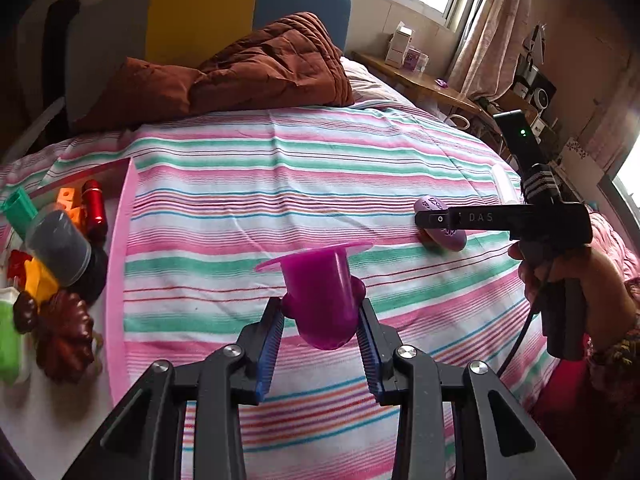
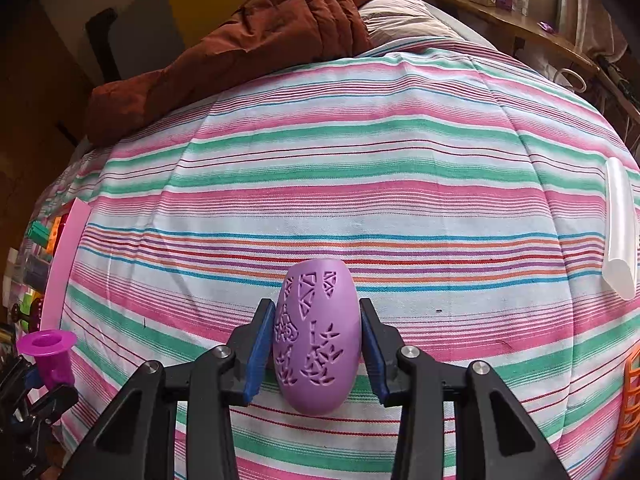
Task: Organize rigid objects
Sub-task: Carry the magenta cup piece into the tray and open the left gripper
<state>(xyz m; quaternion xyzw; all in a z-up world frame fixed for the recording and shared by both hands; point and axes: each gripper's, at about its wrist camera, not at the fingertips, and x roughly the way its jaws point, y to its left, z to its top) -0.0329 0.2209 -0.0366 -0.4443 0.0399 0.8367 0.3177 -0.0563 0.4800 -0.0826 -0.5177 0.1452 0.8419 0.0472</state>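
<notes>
Gripping a magenta flanged cup (image 1: 320, 300) near its rounded base, the left gripper (image 1: 322, 332) holds it off the striped bedsheet (image 1: 320, 168), tilted so the wide flange points up and away from the camera. Its blue pads (image 1: 272, 336) press on both sides of the cup, so the jaws are clenched on it. In the right wrist view the same cup (image 2: 50, 354) shows at the far left edge, flange uppermost.

To the left, a pink tray (image 1: 120, 240) lies on the bed and holds a jumble of things: a red cylinder (image 1: 94, 204), a green tube (image 1: 18, 208), an orange block (image 1: 68, 200), a grey-capped container (image 1: 60, 248), a brown ridged piece (image 1: 68, 340) and a light green item (image 1: 8, 340).

The right gripper (image 2: 318, 344) sits low over the sheet with a lilac egg-shaped piece (image 2: 316, 340), cut with an openwork pattern, between its jaws. The left pad (image 2: 260, 344) touches the egg's side; on the other side a thin gap seems to remain, so I cannot tell whether the grip is firm. The egg's lower end rests on the bedsheet. From the left wrist camera this egg (image 1: 440, 228) lies well to the right of the cup, partly behind the right gripper (image 1: 440, 220), which a hand (image 1: 568, 276) holds by the handle.

A white translucent tube (image 2: 620, 232) lies on the sheet at the right, and an orange basket (image 2: 630, 408) edge shows at lower right. A brown quilt (image 1: 248, 68) is bunched at the head of the bed.
</notes>
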